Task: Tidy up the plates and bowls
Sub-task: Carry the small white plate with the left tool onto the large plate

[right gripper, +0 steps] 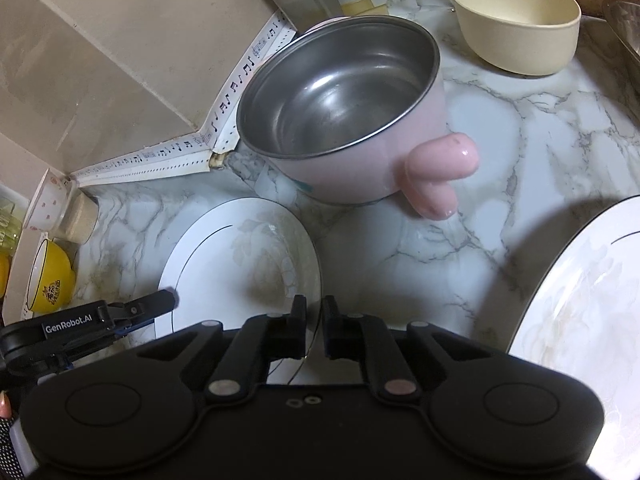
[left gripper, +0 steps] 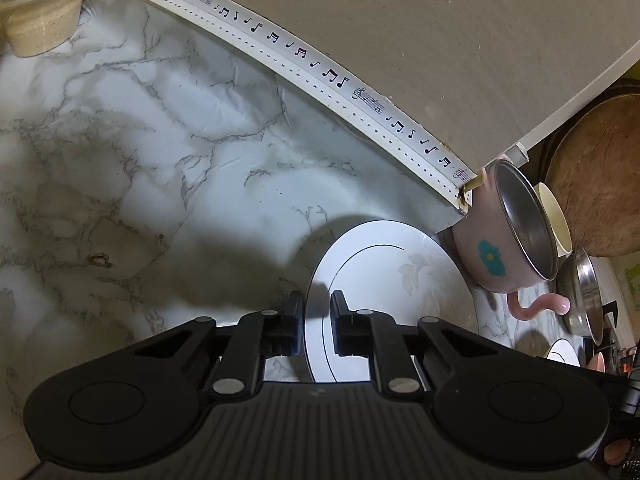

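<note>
"GenRobot.AI" on left tool (right gripper: 80,326); unreadable characters on yellow bowl (right gripper: 52,280).

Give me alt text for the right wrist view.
The right gripper straddles the rim of a white plate on a marble counter. Behind stand a pink pot and cream bowl; another plate lies right.

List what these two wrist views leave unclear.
- Second plate, right wrist view: cut off by the frame edge.
- Near rim of the white plate, both views: hidden behind the tools.
- Yellow bowl lettering, right wrist view: too small to read.
</note>
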The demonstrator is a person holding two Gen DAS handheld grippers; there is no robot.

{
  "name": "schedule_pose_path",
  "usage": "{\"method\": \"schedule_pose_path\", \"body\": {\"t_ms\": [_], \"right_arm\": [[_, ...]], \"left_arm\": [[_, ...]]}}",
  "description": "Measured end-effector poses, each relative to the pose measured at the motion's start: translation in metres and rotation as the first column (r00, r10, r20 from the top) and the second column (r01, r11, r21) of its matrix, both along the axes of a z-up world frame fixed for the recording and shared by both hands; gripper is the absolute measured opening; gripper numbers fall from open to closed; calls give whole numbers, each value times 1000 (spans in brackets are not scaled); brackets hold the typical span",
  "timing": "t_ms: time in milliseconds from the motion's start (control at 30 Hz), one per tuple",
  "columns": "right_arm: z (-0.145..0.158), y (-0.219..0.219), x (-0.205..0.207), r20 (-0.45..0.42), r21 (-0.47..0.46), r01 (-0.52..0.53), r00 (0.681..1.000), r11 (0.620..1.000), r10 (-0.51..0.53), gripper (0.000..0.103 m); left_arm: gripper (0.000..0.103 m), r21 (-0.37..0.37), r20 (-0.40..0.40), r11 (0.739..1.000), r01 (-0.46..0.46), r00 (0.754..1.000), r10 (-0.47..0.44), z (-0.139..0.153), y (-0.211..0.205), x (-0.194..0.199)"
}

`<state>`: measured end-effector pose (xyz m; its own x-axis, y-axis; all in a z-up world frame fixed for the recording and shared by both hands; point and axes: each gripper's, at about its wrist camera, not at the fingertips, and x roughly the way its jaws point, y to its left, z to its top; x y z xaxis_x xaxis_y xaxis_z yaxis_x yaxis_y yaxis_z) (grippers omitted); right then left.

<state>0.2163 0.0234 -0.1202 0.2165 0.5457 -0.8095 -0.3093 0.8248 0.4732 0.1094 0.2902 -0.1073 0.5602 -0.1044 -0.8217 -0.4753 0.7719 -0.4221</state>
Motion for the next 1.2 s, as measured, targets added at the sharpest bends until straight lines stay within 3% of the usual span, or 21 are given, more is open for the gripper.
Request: {"method": "schedule_pose_path", "body": {"t_ms": [700, 1200], "right_arm": [[12, -33, -15, 25, 24, 13, 1000, 1000, -14, 8], [43, -112, -37, 45, 88, 98, 994, 991, -102, 8]], "left_arm": [[13, -13, 53, 999, 50, 997, -49, 24, -33, -17], [13, -15, 124, 983, 184, 976, -181, 60, -97, -26]]}}
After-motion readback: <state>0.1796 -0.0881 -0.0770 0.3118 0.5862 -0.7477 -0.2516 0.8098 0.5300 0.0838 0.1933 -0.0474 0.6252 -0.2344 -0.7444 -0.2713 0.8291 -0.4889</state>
